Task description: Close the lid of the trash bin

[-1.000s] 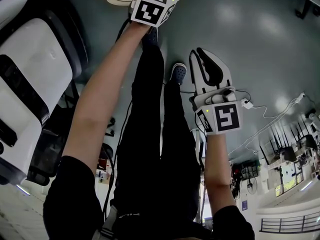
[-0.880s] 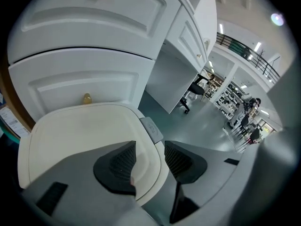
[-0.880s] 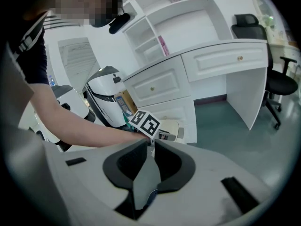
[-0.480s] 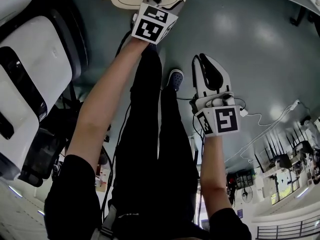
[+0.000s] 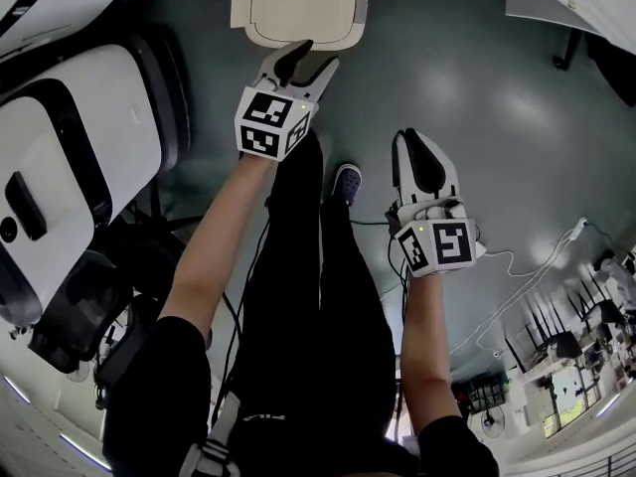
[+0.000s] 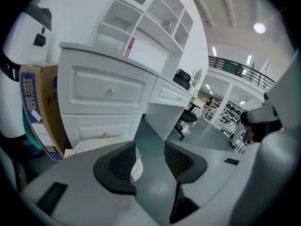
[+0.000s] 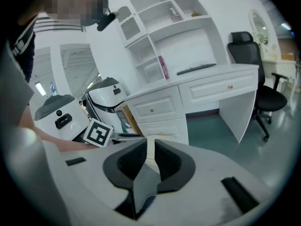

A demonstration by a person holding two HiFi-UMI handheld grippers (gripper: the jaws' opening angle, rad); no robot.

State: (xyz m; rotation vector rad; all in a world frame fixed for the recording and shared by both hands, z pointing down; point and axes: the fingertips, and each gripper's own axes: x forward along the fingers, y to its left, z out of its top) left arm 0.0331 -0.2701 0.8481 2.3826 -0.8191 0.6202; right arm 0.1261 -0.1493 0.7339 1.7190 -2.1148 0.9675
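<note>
The trash bin (image 5: 298, 8) stands on the floor at the top of the head view, its cream lid lying flat and down over it. My left gripper (image 5: 308, 60) is just short of the bin's near edge, apart from it, jaws open with nothing between them. In the left gripper view the lid (image 6: 94, 145) shows low ahead of the left gripper (image 6: 150, 152). My right gripper (image 5: 412, 139) hangs lower and to the right, shut and empty. In the right gripper view the bin (image 7: 162, 136) sits beyond the right gripper (image 7: 150, 149).
A big white machine (image 5: 70, 197) fills the left side. The person's legs and a shoe (image 5: 346, 180) are between the grippers. A cable with a white plug (image 5: 517, 256) lies on the floor at right. A white desk with drawers (image 6: 108, 91), a cardboard box (image 6: 40, 107) and an office chair (image 7: 254, 79) stand behind the bin.
My left gripper has drawn back from over the lid toward the person. The whole lid now shows, lying flat. The right gripper has barely moved.
</note>
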